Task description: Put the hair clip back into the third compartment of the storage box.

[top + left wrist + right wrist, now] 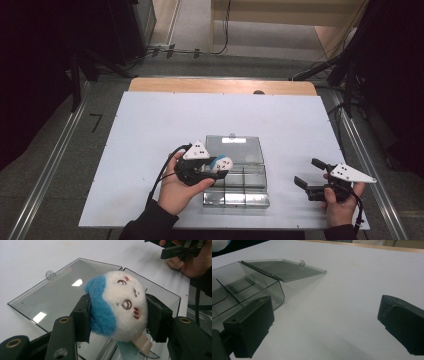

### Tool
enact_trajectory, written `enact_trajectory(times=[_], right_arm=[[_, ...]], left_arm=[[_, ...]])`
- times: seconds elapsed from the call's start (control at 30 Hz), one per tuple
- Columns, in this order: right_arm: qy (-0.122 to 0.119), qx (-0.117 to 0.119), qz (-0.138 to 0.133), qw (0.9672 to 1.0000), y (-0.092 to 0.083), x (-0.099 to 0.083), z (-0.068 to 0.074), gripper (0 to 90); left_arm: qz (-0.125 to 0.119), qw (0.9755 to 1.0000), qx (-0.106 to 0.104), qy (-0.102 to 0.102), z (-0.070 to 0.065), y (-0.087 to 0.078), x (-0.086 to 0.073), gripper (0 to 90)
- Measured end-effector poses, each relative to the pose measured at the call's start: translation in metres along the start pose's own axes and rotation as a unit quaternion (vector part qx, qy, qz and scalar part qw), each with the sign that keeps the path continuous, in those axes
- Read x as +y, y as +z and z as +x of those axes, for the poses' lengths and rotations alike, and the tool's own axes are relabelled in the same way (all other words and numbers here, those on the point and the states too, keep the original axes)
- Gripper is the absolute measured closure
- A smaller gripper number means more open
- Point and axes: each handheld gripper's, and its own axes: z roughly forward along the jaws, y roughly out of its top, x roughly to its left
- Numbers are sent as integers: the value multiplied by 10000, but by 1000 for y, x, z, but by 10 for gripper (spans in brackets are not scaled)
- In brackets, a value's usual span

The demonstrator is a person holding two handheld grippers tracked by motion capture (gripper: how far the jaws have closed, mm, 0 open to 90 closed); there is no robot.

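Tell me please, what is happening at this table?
A person holds a gripper in each hand. The left gripper has its jaws closed on a small plush toy, white and blue with a face, above an open clear compartment box. The box's lid lies flat behind it. The right gripper waits open and empty, off to the side.
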Motion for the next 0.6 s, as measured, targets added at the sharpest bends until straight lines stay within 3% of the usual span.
enact_trajectory(times=[0.6], right_arm=[[-2,11,-10,10000,0,0,0,0]], left_arm=[[88,9997,-197,79,-8,20,8,462]])
